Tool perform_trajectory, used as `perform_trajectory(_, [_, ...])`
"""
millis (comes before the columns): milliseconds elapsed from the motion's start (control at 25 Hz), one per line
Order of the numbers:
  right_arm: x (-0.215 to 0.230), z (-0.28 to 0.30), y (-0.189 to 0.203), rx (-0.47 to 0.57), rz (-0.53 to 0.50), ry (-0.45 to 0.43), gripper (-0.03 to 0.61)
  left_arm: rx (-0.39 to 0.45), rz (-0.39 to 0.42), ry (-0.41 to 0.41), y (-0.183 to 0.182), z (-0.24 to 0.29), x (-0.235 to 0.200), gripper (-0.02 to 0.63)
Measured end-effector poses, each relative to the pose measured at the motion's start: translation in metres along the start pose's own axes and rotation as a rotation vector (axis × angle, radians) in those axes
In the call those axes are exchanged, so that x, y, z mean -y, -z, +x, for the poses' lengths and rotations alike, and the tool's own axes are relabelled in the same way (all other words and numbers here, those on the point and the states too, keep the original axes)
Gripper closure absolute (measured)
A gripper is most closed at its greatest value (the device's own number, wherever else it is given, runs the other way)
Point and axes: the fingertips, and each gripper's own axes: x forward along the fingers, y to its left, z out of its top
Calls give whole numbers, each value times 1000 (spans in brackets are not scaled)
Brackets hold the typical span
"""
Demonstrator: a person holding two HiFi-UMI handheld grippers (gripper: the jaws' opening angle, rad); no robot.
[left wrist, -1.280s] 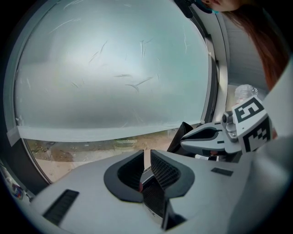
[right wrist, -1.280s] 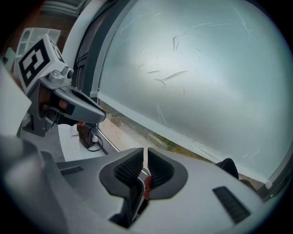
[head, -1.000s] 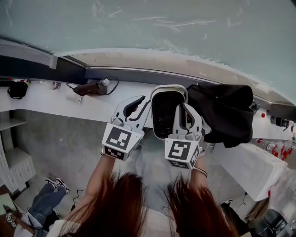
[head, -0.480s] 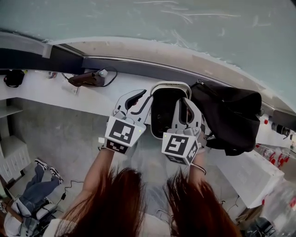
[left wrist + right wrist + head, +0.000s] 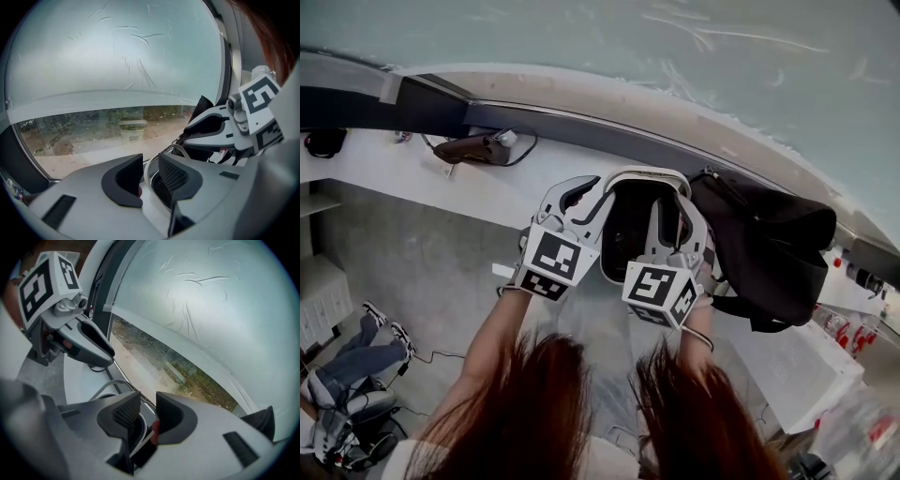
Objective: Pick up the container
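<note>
Both my tongs are at the container (image 5: pixel 642 174), which sits on the white surface (image 5: pixel 469 195) under the window (image 5: pixel 694 56). It is a white-rimmed tub with a dark inside, standing upright at the near edge of the surface.

My left tongs (image 5: pixel 586 192) are on the container's left side. In the left gripper view the jaws are apart and opening. The white rim runs up through the gap and the pads are not pressing on it. The ribbed pad of the right-hand jaw hangs over the dark inside, and the other jaw is outside the wall. So they are released, not gripping.

My right tongs (image 5: pixel 673 208) are on the container's right side. In the right gripper view these jaws are also opening, and the thin white rim passes between them with daylight on both sides. One jaw is inside the tub and one outside. They are released too.

The two tongs are close together, with the tub's opening between them.

A black bag (image 5: pixel 769 246) slumps on the surface just right of the container. It is touching or nearly touching; I cannot tell which. A dark device with a cable (image 5: pixel 473 150) lies well off to the left on the same surface. The grey floor (image 5: pixel 412 272) is below. A person's legs (image 5: pixel 347 361) in jeans and sneakers show at the lower left.
</note>
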Motion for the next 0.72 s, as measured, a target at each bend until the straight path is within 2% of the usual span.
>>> perform_trajectory(200, [-1, 14, 5, -14, -21, -4, 451, -22, 5, -6, 9, 15, -1, 511])
perform_trajectory(720, [-6, 43, 12, -37, -157, -37, 428, -84, 9, -35, 32, 50, -6, 497])
